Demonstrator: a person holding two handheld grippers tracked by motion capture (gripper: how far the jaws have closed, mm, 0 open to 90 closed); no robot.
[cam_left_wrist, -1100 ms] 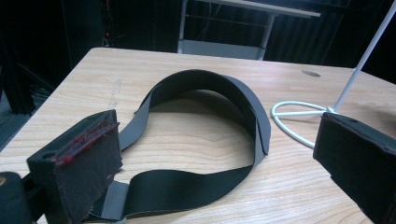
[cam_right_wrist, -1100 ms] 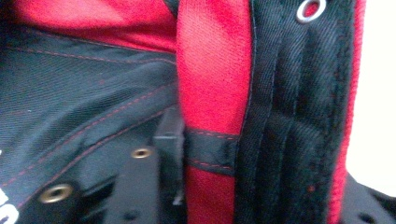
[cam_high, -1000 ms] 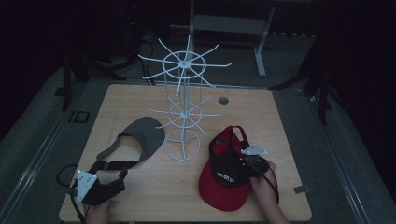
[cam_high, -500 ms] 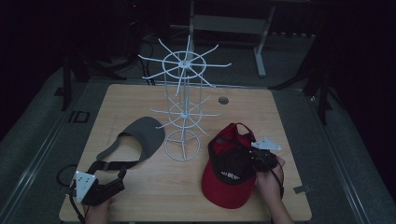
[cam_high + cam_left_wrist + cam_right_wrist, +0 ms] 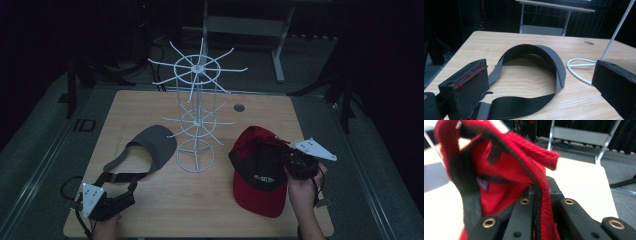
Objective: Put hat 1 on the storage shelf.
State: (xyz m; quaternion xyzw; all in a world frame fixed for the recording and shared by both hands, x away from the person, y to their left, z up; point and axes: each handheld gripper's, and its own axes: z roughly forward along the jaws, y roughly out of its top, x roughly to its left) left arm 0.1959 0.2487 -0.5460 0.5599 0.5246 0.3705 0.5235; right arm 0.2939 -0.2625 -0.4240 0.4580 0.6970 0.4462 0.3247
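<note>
A red cap (image 5: 257, 172) with a black inner band lies upside-down right of the white wire rack (image 5: 196, 117), its right edge lifted. My right gripper (image 5: 292, 161) is shut on that edge; in the right gripper view the red cap (image 5: 506, 170) rim is pinched between the jaws of the right gripper (image 5: 537, 202). A grey visor (image 5: 145, 150) with a black strap lies left of the rack. My left gripper (image 5: 129, 192) stands open at the near left corner, just short of the strap. The visor (image 5: 536, 65) lies ahead of the open left gripper (image 5: 541, 85).
The wooden table (image 5: 200, 205) has a small round hole (image 5: 239, 107) at the back right. The rack's ring base (image 5: 580, 67) rests near the visor. A metal-legged bench (image 5: 245, 25) stands beyond the table. Bare wood lies in front of the rack.
My right gripper has lifted the cap's edge and drawn it to the right and a little up. The left gripper has stayed in place.
</note>
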